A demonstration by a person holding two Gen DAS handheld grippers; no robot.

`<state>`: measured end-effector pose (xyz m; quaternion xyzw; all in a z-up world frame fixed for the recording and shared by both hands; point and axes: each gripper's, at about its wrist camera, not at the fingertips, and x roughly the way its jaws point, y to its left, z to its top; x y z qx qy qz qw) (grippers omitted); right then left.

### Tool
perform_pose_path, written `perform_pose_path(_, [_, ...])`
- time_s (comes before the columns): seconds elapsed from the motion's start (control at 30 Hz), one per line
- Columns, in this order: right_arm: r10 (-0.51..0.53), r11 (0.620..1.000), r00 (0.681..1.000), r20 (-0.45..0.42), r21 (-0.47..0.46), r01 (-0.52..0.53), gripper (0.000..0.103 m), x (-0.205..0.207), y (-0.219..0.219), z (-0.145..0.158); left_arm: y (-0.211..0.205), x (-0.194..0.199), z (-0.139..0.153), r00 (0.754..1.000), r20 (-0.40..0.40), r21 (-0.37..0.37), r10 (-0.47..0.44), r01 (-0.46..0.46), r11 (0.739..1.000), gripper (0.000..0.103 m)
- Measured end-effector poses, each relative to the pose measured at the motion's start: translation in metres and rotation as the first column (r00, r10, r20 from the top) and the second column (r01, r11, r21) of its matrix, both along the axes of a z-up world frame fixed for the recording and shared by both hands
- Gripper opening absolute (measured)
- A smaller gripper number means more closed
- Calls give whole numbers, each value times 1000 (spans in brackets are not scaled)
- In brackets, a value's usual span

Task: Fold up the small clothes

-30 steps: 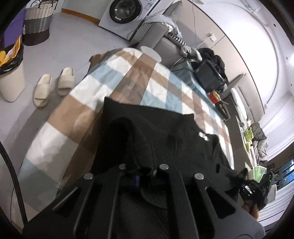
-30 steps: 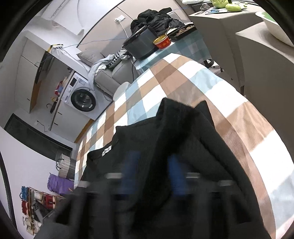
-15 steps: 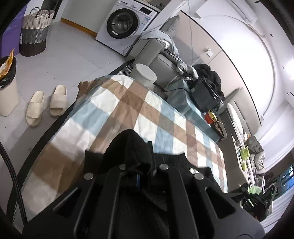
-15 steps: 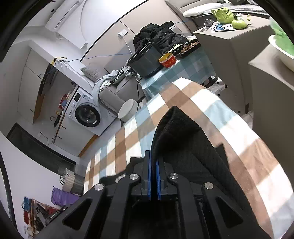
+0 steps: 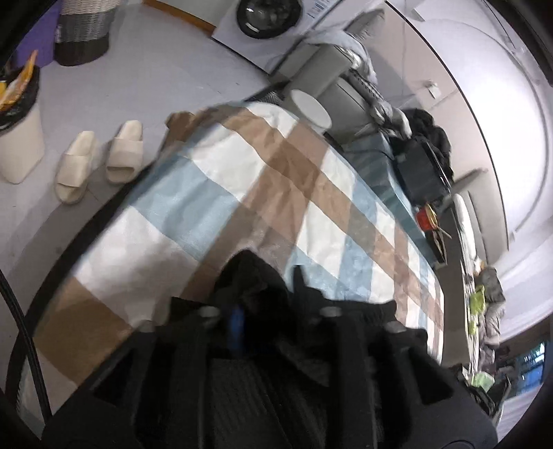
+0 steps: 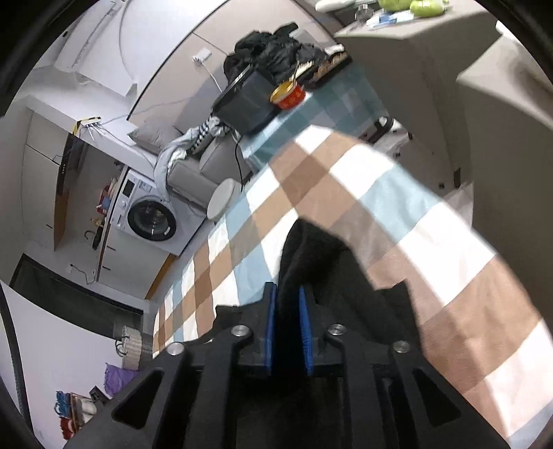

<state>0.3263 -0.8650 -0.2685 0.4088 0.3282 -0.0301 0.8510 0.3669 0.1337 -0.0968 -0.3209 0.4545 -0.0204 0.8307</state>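
Observation:
A black knit garment [image 5: 255,276] lies on the checked tablecloth [image 5: 242,179]. My left gripper [image 5: 266,311] is shut on a bunched fold of it, which sticks up between the fingers; this view is blurred. In the right wrist view the same black garment [image 6: 311,248] rises as a fold between the blue pads [image 6: 269,324] of my right gripper [image 6: 288,311], which is shut on it. The rest of the garment drapes down to the right of the gripper. The checked tablecloth [image 6: 380,193] spreads beyond it.
Slippers [image 5: 121,152], a bin [image 5: 17,138] and a basket [image 5: 83,31] stand on the floor left of the table. A washing machine [image 6: 148,217], a sofa [image 6: 193,165] and a white stool [image 6: 223,198] lie beyond. A side table holds a black box [image 6: 249,100] and a red bowl [image 6: 288,95].
Both grippers have lifted and drawn the garment back toward the near edge of the table. More bare tablecloth shows ahead now. The garment's spread-out body no longer fills the views.

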Motion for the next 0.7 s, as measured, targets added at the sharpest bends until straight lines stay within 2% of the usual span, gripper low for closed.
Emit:
perform_pose_path(0.07, [-10,1000,1000,16,-23,11,31,-8,-5,6,2,-6,8,999,21,20,35,-35,999,54])
perform_pose_path(0.1, [-8,999,1000,15,-34,8,31,-11,-7,9,3,-9,12,998,36,25,42,-43,999,57])
perform_pose_path(0.23, [44,994,999,-10,-102,-45,36,-25,-8,20,4,-23,25,998,59,47,32,-35,998,64])
perform_pose_path(0.27, [64,987,997,-29,-142,-68,42,-30,-6,22,3,-28,28,998,64,63,25,-29,998,67])
perform_pose_path(0.3, [82,980,996,-47,-177,-89,46,-35,-5,23,3,-33,30,998,67,78,20,-25,997,70])
perform_pose_path(0.43, [179,929,972,-155,-299,-219,48,-55,6,15,2,-61,39,997,82,135,-6,-6,991,81])
perform_pose_path(0.53, [232,907,952,-198,-309,-285,48,-74,8,1,-2,-85,41,996,81,182,-41,26,983,94])
perform_pose_path(0.57, [252,899,944,-211,-310,-309,48,-79,9,-3,-3,-92,41,995,84,198,-54,37,980,103])
perform_pose_path(0.7, [320,888,919,-231,-265,-376,48,-88,12,-22,-8,-121,35,994,56,231,-94,79,970,102])
